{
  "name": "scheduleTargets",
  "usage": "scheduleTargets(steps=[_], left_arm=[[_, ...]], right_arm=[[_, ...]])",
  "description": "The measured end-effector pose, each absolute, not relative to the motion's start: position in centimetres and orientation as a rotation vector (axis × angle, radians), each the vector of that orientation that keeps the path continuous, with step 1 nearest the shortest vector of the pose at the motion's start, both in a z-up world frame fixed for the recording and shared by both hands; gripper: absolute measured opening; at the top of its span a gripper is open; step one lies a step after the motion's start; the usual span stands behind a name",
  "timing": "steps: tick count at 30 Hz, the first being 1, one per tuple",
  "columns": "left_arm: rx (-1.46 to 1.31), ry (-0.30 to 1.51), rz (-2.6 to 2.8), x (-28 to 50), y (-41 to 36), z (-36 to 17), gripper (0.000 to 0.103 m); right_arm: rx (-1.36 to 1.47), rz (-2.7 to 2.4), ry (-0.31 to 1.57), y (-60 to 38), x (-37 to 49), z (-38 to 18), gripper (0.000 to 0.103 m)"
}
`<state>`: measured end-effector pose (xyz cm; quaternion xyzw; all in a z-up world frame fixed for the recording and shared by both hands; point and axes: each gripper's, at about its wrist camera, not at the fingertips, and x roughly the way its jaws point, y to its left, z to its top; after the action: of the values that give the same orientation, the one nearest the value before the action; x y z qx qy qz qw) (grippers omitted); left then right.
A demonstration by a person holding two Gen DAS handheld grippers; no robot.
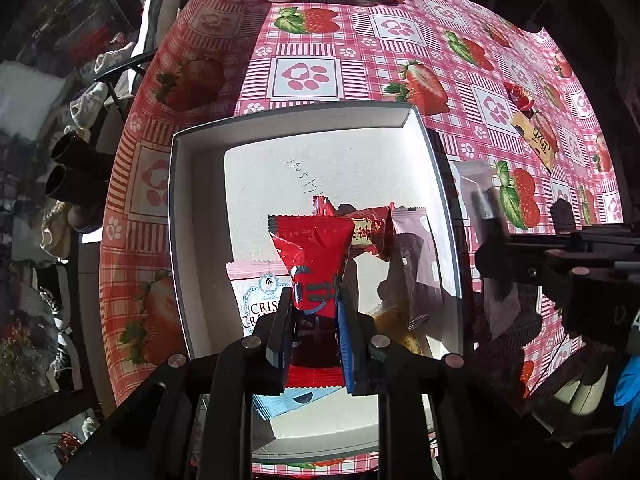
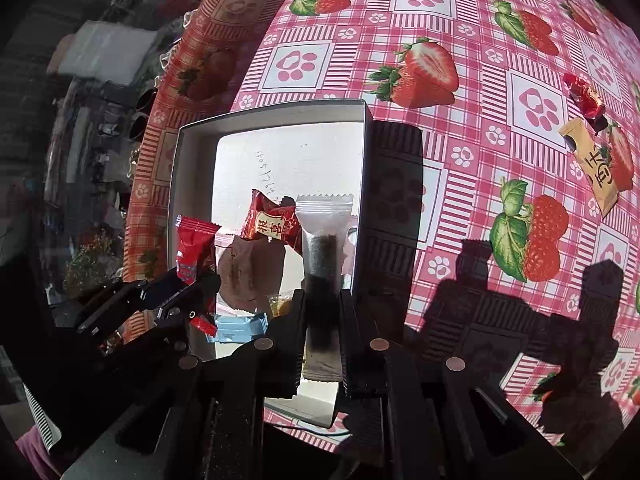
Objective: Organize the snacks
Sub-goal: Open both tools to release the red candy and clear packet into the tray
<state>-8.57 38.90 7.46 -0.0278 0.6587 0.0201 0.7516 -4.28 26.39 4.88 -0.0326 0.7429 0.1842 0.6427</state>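
Landmark: white box [image 1: 180,208], open-topped, sitting on the strawberry-print surface [image 1: 312,40].

Left gripper [image 1: 314,320]: fingers clamped on a red packet [image 1: 316,256], held over the box interior. Right gripper [image 2: 322,320]: fingers clamped on a clear sachet [image 2: 325,236] with dark contents, held over the box beside its right wall.

Already lying in the box: a pink-edged wrapper [image 1: 256,300] reading "CRIS…", a red-and-gold packet [image 2: 276,226] with Chinese characters, a pale blue wrapper [image 2: 240,326], and something yellow, possibly a cake, half hidden.

Well right of the box, on the surface: a tan packet [image 2: 596,168] with large Chinese characters and a small red candy [image 2: 582,94].

Handwritten digits on the box floor, roughly "1505/7"; not fully legible.

Step, by my reading: both packets are at the drop-off stage. Next calls for lowering, releasing inside the walls, then fetching the two strays.
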Motion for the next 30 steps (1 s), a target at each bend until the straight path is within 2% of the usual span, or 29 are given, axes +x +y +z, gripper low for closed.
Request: scheduleTargets(steps=[21, 23, 24, 25, 26, 27, 28, 30], left_arm=[[-0.059, 1.488, 0.111, -6.4, 40.2, 5.0, 0.022], [-0.054, 1.495, 0.121, -6.3, 40.2, 4.9, 0.029], [-0.054, 1.498, 0.126, -6.3, 40.1, 4.9, 0.041], [-0.055, 1.496, 0.132, -6.3, 40.1, 5.0, 0.056], [-0.058, 1.488, 0.137, -6.4, 40.1, 5.2, 0.063], [-0.062, 1.479, 0.142, -6.4, 40.1, 5.4, 0.072], [-0.073, 1.469, 0.143, -6.4, 40.1, 5.7, 0.075], [-0.084, 1.469, 0.144, -6.3, 39.9, 6.1, 0.078]], right_arm=[[-0.149, 0.471, 1.729, 31.3, -1.4, 2.5, 0.016], [-0.151, 0.477, 1.725, 31.3, -1.2, 2.6, 0.016], [-0.153, 0.477, 1.728, 31.2, -1.1, 2.7, 0.016], [-0.152, 0.476, 1.731, 31.1, -1.0, 2.7, 0.020], [-0.150, 0.471, 1.732, 30.9, -0.9, 2.7, 0.027], [-0.141, 0.464, 1.733, 30.6, -0.9, 2.8, 0.052], [-0.132, 0.456, 1.730, 30.3, -0.8, 2.8, 0.083], [-0.125, 0.427, 1.711, 29.2, -0.6, 3.2, 0.091]])
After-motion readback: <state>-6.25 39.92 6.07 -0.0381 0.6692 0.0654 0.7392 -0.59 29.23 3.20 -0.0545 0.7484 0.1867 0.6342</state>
